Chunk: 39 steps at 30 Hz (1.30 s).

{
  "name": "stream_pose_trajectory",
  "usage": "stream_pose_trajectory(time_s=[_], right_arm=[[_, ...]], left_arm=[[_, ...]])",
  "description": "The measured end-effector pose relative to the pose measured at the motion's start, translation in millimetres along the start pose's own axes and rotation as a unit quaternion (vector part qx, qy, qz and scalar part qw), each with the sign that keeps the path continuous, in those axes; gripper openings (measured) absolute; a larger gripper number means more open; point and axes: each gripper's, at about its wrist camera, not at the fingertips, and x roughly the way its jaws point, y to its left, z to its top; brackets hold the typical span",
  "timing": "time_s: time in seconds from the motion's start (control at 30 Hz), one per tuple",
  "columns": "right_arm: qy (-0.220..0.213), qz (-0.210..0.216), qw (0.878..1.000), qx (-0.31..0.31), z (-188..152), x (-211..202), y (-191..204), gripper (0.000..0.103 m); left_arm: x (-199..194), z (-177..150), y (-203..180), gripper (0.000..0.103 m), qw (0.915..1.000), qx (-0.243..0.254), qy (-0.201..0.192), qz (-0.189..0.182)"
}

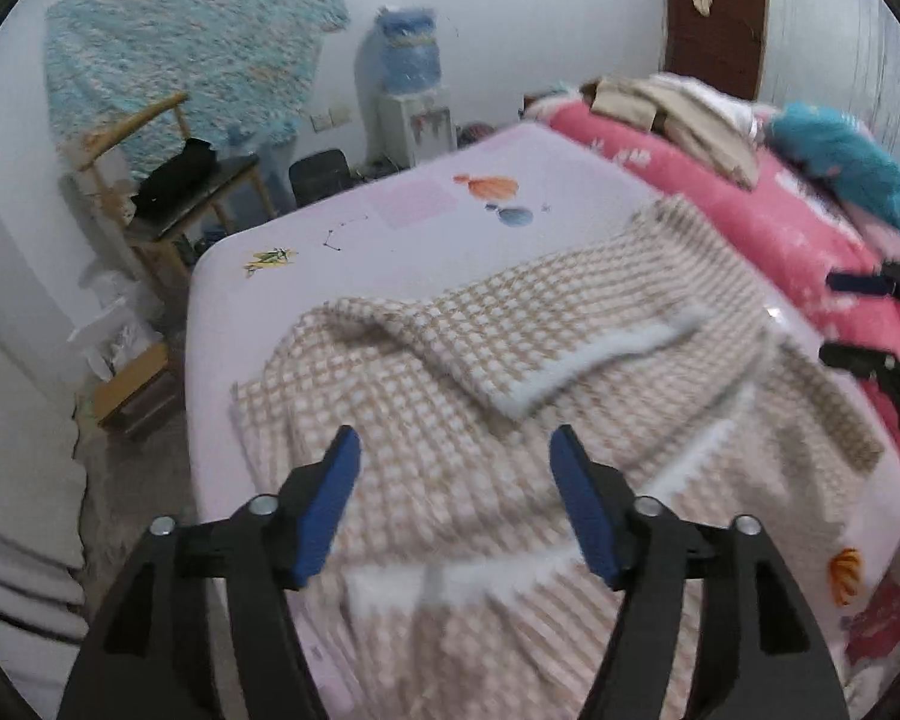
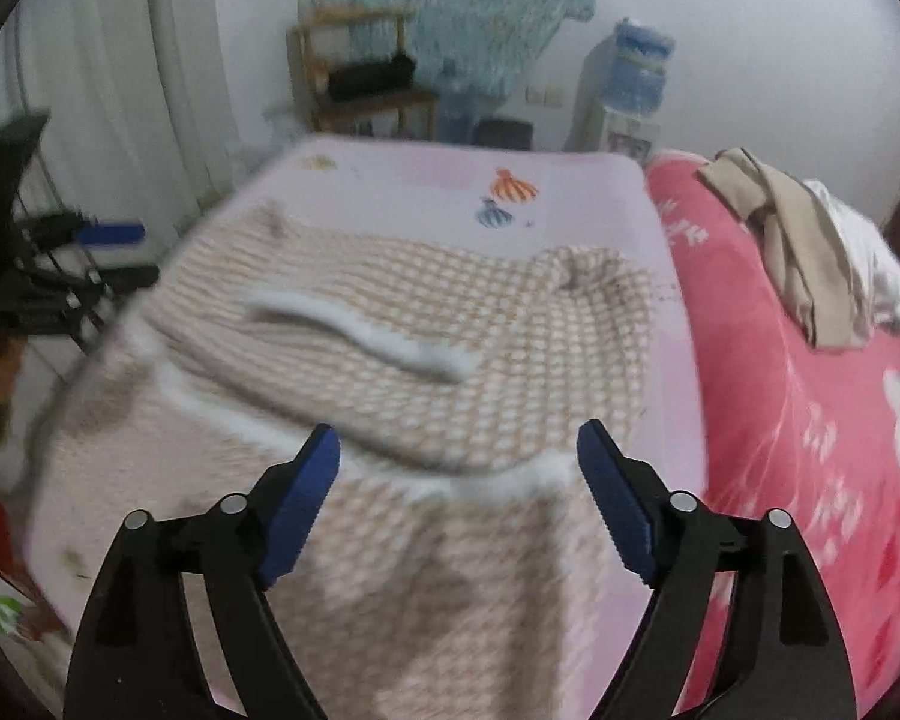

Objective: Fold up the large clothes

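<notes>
The left gripper hangs above the near part of the bed with its two blue pads standing wide apart, and nothing is between them; below the gap I see only the cloth, a little blurred. The right gripper is the same: its blue pads are spread widely and they hold nothing. Under both lies the task's thing, a large beige-and-white checked garment with pale fluffy trim, spread on the lilac bed sheet. Its near edge hangs over the near side of the bed, and one sleeve with a pale cuff is laid across the middle of it. In the right wrist view the same sleeve cuff lies as a pale band on the checked cloth. In the left wrist view the right gripper shows at the right edge, over the pink quilt; in the right wrist view the left gripper shows at the far left edge, beside the bed. The pink quilt runs along the right side of the bed, just beside the garment, and on its far end lie some folded beige clothes and a turquoise fluffy item. The bed sheet has small printed figures, orange and blue ones at the far side. Behind the bed stand a water dispenser with a blue bottle against the white wall, a wooden chair with a black bag to the left, and a turquoise patterned cloth hanging on the wall.
</notes>
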Motion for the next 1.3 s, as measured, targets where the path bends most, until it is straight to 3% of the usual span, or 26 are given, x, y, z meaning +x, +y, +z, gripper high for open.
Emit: stream_pose_trajectory(time_s=[0.1,0.43,0.7,1.0,1.3], right_arm=[[-0.009,0.040,0.998,0.042,-23,-15,13,0.080],[0.028,0.056,0.991,0.119,-76,-7,37,0.080],[0.034,0.055,0.990,0.127,-83,-1,47,0.080],[0.041,0.060,0.989,0.127,-77,13,56,0.080],[0.044,0.059,0.989,0.128,-74,17,58,0.080]], left_arm=[[-16,-24,-16,0.075,0.9997,-0.022,0.002,-0.001],[-4,-89,-65,0.081,0.9963,-0.074,0.034,0.027],[29,-102,-71,0.083,0.9932,-0.080,0.071,0.047],[38,-110,-52,0.097,0.9869,-0.135,0.082,0.031],[40,-113,-51,0.098,0.9860,-0.141,0.082,0.035]])
